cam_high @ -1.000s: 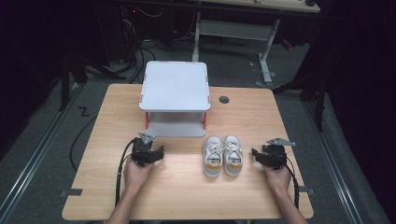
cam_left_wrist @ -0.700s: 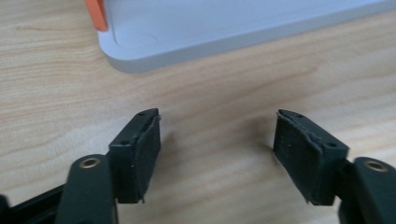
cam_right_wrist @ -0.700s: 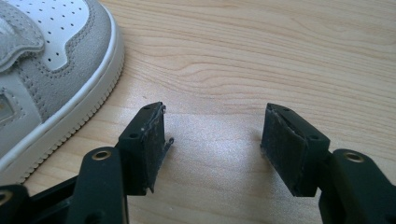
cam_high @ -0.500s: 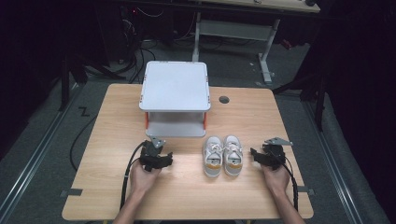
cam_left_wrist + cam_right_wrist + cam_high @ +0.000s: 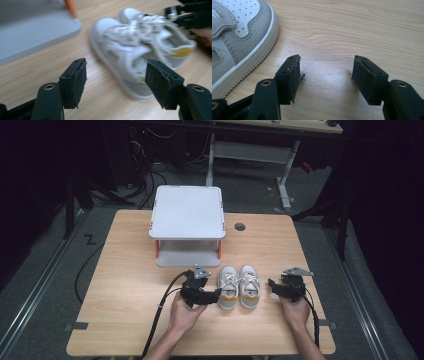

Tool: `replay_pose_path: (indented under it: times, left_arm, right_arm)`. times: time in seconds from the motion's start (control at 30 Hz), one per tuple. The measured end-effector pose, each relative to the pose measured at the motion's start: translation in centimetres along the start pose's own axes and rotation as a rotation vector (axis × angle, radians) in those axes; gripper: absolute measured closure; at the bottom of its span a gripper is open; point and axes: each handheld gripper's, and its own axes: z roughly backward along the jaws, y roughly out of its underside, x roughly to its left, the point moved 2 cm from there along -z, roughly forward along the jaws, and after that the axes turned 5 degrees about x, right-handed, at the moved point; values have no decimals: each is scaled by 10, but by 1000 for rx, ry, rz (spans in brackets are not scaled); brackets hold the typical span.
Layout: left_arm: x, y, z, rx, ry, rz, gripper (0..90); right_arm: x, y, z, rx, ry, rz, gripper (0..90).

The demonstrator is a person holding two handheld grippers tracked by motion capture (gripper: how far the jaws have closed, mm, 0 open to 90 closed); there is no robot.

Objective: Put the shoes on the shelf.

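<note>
Dark floor and cables are surrounding a pale wooden table, and it is bearing everything in play. At its near edge the left gripper is pointing to the right at the pair of small white shoes, its jaws standing apart with nothing pressed between the pads; they have just been drawing slightly closer together. In the left gripper view the pads are framing the blurred left shoe, which is lying on the wood beyond them, not yet gripped. The person's left hand is wrapping the gripper's body from below, its black cable trailing back toward the table's near edge.

On the other side of the shoes the right gripper is sitting released too, jaws wide and empty, having just been opening. In the right gripper view its pads are hovering over bare wood, with the grey-and-white side of the right shoe lying just beside the left-hand jaw, apart from it.

Both shoes are standing side by side, touching, toes pointing away from the person, yellow patches at their heels. Just behind them a white two-tier stand with orange posts is sitting on the table, and a dark round hole is showing in the wood to its right.
</note>
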Motion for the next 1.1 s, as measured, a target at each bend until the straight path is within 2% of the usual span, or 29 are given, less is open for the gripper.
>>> replay_pose_path:
  times: [0.03,0.1,0.13,0.23,0.4,0.5,0.53,0.57,0.73,0.83,0.9,0.93,0.97,1.1]
  left_arm:
    - [0,0,0,0,0,0,344]
    - [-15,-6,-5,11,10,-23,350]
    - [-15,-6,-5,11,10,-23,351]
    - [-32,-13,-16,32,4,-58,358]
    - [-45,-16,-30,78,-5,-83,368]
    - [-50,-18,-39,74,-9,-69,382]
    - [-50,-19,-42,76,-2,-54,430]
    - [-50,-19,-42,76,-2,-54,441]
    - [-49,-22,-50,80,-1,-3,458]
    - [-49,-24,-52,76,2,8,460]
    - [-50,-27,-56,76,32,30,458]
    - [-50,-27,-56,76,32,30,455]
    - [-50,-29,-58,71,42,54,449]
    - [-49,-32,-62,78,31,75,466]
  right_arm:
    - [0,0,0,0,0,0,397]
    - [0,0,0,0,0,0,396]
    - [0,0,0,0,0,0,396]
    - [0,0,0,0,0,1,396]
    - [0,0,0,0,-1,1,396]
    - [0,0,0,0,-1,2,396]
    - [0,0,0,0,-1,2,397]
    - [0,0,0,0,-1,2,397]
    - [0,0,0,0,-1,3,397]
    - [0,0,0,0,-1,3,396]
    - [0,0,0,0,-1,2,396]
    - [0,0,0,0,-1,2,396]
    - [0,0,0,0,-1,2,397]
    - [0,0,0,0,-1,2,397]
